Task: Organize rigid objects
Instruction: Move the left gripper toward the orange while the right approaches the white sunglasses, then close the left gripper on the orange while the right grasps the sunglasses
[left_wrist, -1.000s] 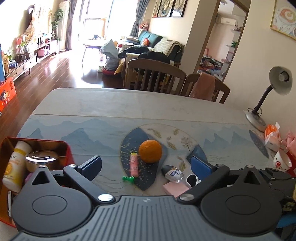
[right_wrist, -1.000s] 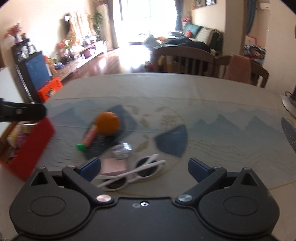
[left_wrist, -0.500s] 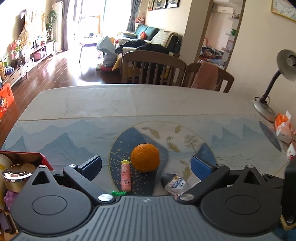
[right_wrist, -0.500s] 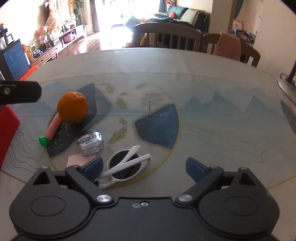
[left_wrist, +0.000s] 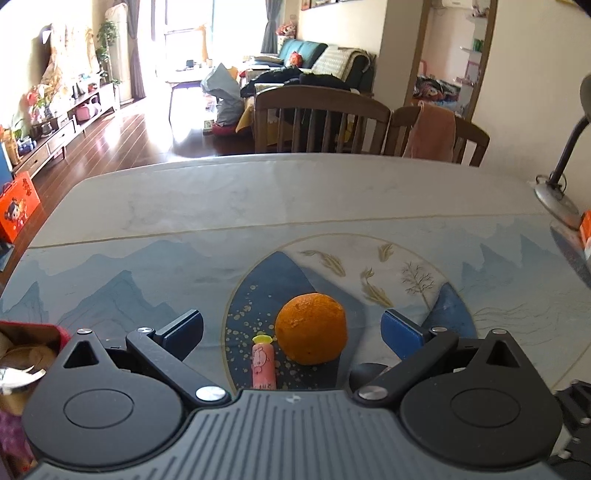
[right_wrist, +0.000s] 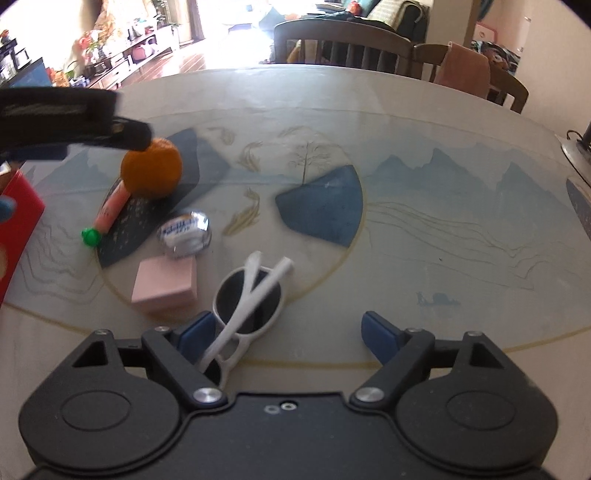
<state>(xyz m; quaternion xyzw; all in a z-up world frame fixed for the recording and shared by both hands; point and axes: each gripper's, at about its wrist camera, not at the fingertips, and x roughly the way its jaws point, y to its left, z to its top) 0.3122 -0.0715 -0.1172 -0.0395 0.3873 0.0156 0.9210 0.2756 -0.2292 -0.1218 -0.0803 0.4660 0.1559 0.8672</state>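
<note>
1. Left hand-held gripper (left_wrist: 291, 330) stood wide open over the orange (left_wrist: 311, 328) — the fruit lay between the jaws, pads clear of it, nothing held.
2. Right hand-held gripper (right_wrist: 288, 326) was closing; the white sunglasses (right_wrist: 246, 304) lay between its jaws, hard against the left pad, the right pad well apart. Not yet gripped.
3. Task things on the surface (right_wrist: 424, 155): orange touching the pink tube (right_wrist: 110, 208) with a green cap; a foil-wrapped pack (right_wrist: 184, 232) just beside a pink block (right_wrist: 165, 282); sunglasses nearest the camera. Red box (left_wrist: 35, 328) at the left edge, already holding several items.
4. Risk, right side: the sunglasses sat off-centre — judged that closing on them could push the frame sideways or catch only a crossed arm, so they twist or slip on lifting.
5. Risk, left side: the orange is round and could roll off the pads if pinched off-centre; the tube against it could be nudged away.
6. Risk, both: the left hand-held gripper showed close overhead in the right view; working together they could collide near the orange.
</note>
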